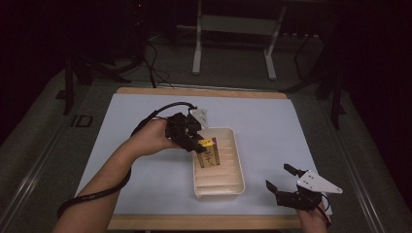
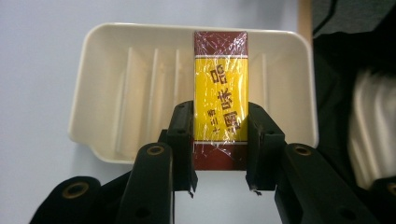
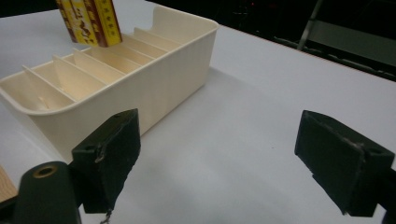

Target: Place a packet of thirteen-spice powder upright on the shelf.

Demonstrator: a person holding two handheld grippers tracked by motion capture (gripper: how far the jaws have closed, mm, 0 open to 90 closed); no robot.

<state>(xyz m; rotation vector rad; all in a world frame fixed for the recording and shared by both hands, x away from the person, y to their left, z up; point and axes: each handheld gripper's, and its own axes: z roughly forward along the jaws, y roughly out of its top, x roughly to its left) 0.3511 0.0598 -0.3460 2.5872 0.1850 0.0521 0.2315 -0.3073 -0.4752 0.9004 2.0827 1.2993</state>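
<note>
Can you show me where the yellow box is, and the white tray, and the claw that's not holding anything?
yellow box (image 2: 220,100): left gripper view, middle of its yellow label.
white tray (image 1: 238,162): high view, its right rim.
right gripper (image 1: 282,177): high view, gap between its open jaws.

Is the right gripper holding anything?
No, the right gripper has its jaws spread wide apart over the bare white table mat, beside the cream divided tray.

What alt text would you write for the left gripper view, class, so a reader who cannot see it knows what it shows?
The left gripper is shut on a yellow and maroon packet, its two black jaws pressing the packet's sides. Behind it a cream tray with ribbed dividers sits on a white table mat.
</note>
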